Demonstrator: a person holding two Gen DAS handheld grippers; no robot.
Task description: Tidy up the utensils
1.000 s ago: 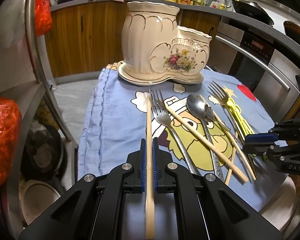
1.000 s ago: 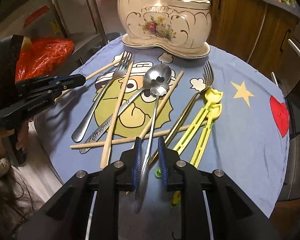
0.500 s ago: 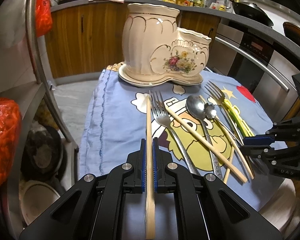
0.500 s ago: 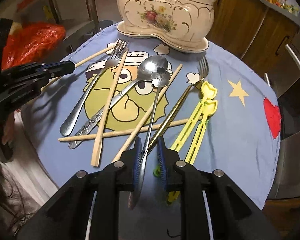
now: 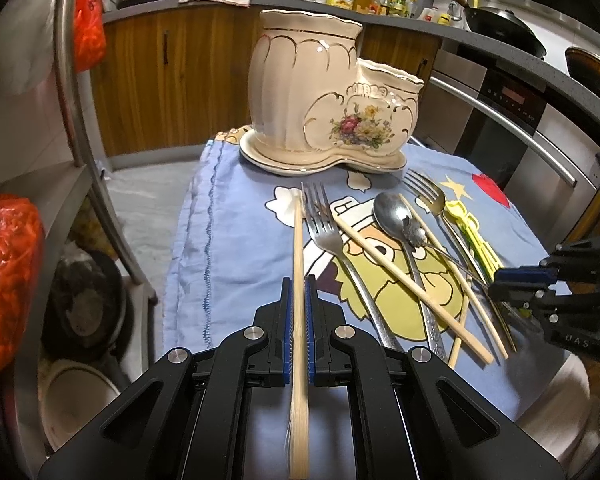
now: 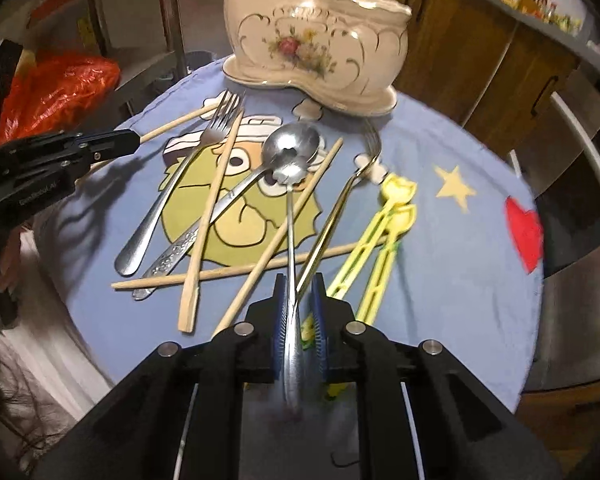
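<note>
- Left gripper: jaws clamped on a wooden chopstick, as a second ago. The stick runs forward between the pads; whether its far tip rests on the cloth or is lifted I cannot tell.
- Right gripper: jaws closing around the thin handle of a small spoon. The gap is narrower than a second ago, but the right pad seems not yet to press the handle.
- Change: the right gripper has tipped further down over the pile, and the spoon's flower-shaped bowl remains against the bowl of the large spoon. Nothing else has shifted.
- Judgement: both hands are at the pick-up stage. One utensil is secured, a second nearly so, none visibly in the holder.
- Surface: a small table under a blue cartoon cloth. On it lie two forks, one beside the held chopstick, one near the yellow tongs, and several loose chopsticks crossing one another and the large spoon's handle.
- Risk: lifting the small spoon may drag the slim fork and a crossed stick.
- Holder: cream ceramic, boot-shaped, two openings, standing on its saucer at the far edge, well apart from both grippers.
- Room: a kitchen; steel rack and red bags to the left, wooden cabinets, a counter with bottles, an oven to the right.
</note>
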